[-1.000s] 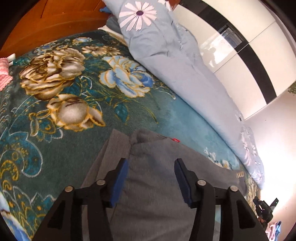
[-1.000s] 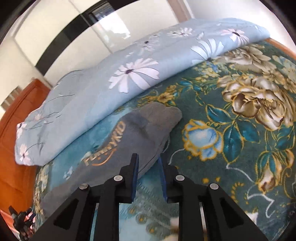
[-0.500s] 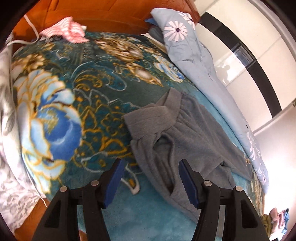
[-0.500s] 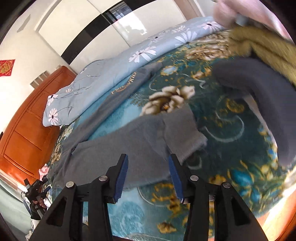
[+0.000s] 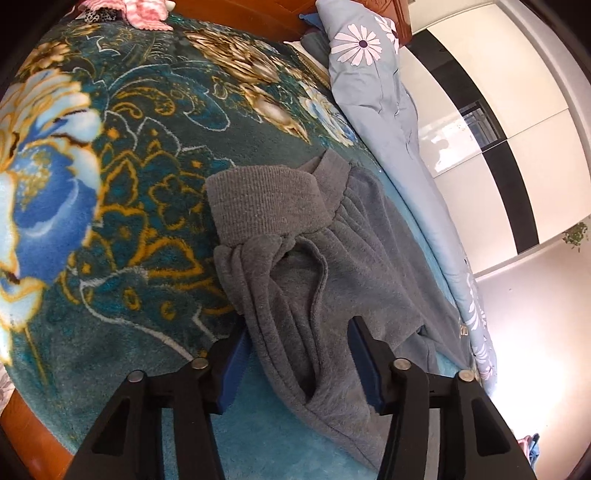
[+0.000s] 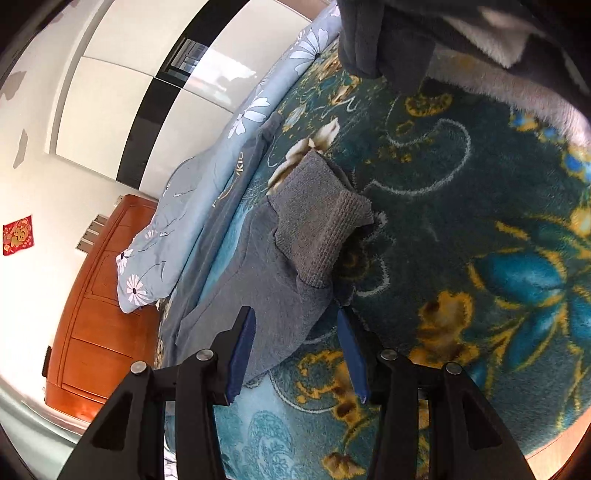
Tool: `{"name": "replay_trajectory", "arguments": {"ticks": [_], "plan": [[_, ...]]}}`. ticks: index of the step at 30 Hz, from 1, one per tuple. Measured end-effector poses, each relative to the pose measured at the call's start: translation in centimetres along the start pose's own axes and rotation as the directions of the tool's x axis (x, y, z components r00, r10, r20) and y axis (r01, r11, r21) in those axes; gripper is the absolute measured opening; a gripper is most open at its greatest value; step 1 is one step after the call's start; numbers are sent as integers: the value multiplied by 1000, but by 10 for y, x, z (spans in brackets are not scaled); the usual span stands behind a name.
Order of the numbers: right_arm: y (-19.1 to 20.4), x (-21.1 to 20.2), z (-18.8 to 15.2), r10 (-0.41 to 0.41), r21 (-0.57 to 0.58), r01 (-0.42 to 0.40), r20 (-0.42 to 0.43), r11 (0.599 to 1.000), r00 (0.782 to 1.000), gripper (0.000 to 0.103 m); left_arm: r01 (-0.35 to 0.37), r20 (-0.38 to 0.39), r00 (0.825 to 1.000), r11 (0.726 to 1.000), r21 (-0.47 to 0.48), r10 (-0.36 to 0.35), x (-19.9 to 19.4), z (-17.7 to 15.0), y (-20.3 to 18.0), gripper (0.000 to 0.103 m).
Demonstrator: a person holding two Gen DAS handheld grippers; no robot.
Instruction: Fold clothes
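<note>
Grey trousers (image 5: 354,266) lie lengthwise on the flowered blanket (image 5: 122,177), ribbed waistband (image 5: 266,201) rumpled, ribbed cuff (image 6: 317,221) flat. Likely gripping both ends for a fold; next move needs a clean pinch of the bunched edge. Left gripper (image 5: 299,363) wide, straddling fabric near the waist. Right gripper (image 6: 295,350) wide, low over the leg.

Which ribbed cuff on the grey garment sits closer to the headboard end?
The ribbed cuff ahead of the left gripper; the pink knit item and headboard lie beyond it. The other cuff lies ahead of the right gripper.
</note>
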State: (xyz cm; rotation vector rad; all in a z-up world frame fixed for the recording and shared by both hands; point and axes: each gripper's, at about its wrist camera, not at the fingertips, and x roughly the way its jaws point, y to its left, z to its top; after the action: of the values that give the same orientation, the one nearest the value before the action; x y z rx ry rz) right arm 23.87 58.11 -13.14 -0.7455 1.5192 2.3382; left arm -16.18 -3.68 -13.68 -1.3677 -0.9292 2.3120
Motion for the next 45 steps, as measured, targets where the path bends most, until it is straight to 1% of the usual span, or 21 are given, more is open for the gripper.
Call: {"name": "replay_trajectory", "arguments": {"ticks": [1,3,4,6,7,9,11,12,15,17,22,25,28,31,35,38,41,42,43,44,45], "plan": [[0,4,-1,3,5,-3,-4,1000,1000,47,-2,4,1000,1000,-5,2,-1,0,1,33],[2,9,-2,8,1,-8,5,1000,1000,47,14,4,1000,1000,-23,-14,-3,3,3,27],[3,10,-2,13,0,-13,9,1000,1000,44,37,10,999,999,-31,-37,-6,6,1,23],[4,14,-2,24,2,-24,-8,1000,1000,22,84,24,996,995,-46,-83,-13,13,-3,16],[5,17,1,27,1,-27,-20,1000,999,3,108,30,994,993,-53,-106,-16,16,-5,13],[12,18,10,45,-6,-45,-22,999,999,3,155,45,987,986,-67,-152,-22,23,-10,12],[28,12,27,101,-32,-100,14,994,995,2,201,60,979,976,-80,-197,-29,30,-14,10],[39,11,38,126,-48,-124,30,991,992,2,225,68,973,971,-86,-219,-32,34,-17,8],[81,13,73,184,-107,-175,78,979,980,2,294,92,954,950,-104,-285,-41,44,-23,8],[107,21,97,197,-142,-181,103,973,975,2,329,109,942,937,-114,-318,-46,53,-31,8],[165,68,156,148,-199,-118,143,973,979,2,311,124,949,926,-213,-290,-27,92,-60,8],[187,107,196,83,-224,-48,149,973,985,2,259,107,965,935,-241,-240,-1,115,-75,8],[209,164,233,-23,-246,59,147,968,989,2,181,74,983,960,-215,-169,38,140,-95,8],[217,228,259,-149,-252,179,133,951,980,2,104,46,994,976,-190,-97,80,157,-102,8],[209,300,274,-264,-247,280,98,928,960,2,7,11,1000,987,-158,-5,133,178,-106,8],[203,337,279,-318,-260,327,77,909,945,3,-11,-2,1000,990,-141,11,154,183,-100,8],[198,354,278,-352,-297,351,52,888,935,3,-11,-22,1000,993,-115,8,163,184,-95,10],[197,356,277,-348,-311,346,50,885,936,4,-3,-29,1000,993,-114,-1,163,183,-94,13],[199,353,277,-331,-326,328,49,887,943,4,9,-29,999,994,-109,-13,160,182,-94,18],[201,349,277,-311,-345,308,50,887,949,10,23,-29,999,995,-94,-26,156,181,-97,23],[206,343,277,-294,-367,294,58,883,954,20,37,-29,999,997,-74,-39,150,179,-101,35]]}}
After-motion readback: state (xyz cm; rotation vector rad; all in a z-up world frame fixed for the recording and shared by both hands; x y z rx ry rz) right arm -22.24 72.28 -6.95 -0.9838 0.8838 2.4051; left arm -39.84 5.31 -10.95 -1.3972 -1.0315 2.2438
